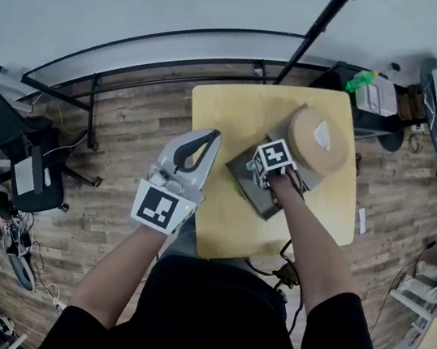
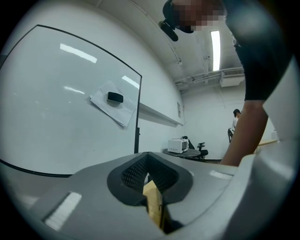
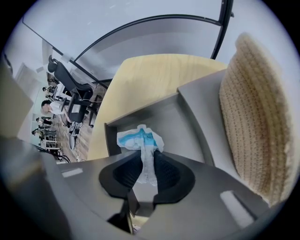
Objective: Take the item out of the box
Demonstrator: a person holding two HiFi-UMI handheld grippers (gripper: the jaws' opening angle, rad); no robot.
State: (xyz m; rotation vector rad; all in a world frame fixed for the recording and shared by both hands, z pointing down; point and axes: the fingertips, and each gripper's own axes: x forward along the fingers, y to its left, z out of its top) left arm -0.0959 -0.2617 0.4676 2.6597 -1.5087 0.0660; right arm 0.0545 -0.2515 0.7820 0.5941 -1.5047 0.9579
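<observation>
One white-and-blue packet point(image 3: 139, 139) was pinched by the right gripper point(image 3: 146, 159) above the grey box point(image 3: 187, 117). A tan woven disc point(image 3: 253, 117) was crowded against it; the left gripper point(image 2: 149, 165) was held clenched, empty.

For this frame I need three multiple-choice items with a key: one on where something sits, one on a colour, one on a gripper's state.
1. Where is the round woven disc?
A. On the floor.
B. On the table, beside the grey box.
C. On an office chair.

2. What colours is the small packet?
A. Red and black.
B. White and blue.
C. Plain green.

3. How do the jaws of the right gripper stand?
A. Wide apart, empty.
B. Closed on the small packet.
C. Closed on the box's wall.

Key:
1 B: the head view shows the disc on the tabletop next to the box.
2 B: the right gripper view shows white wrapping with blue print.
3 B: the pads pinch the packet over the box's inside.
</observation>
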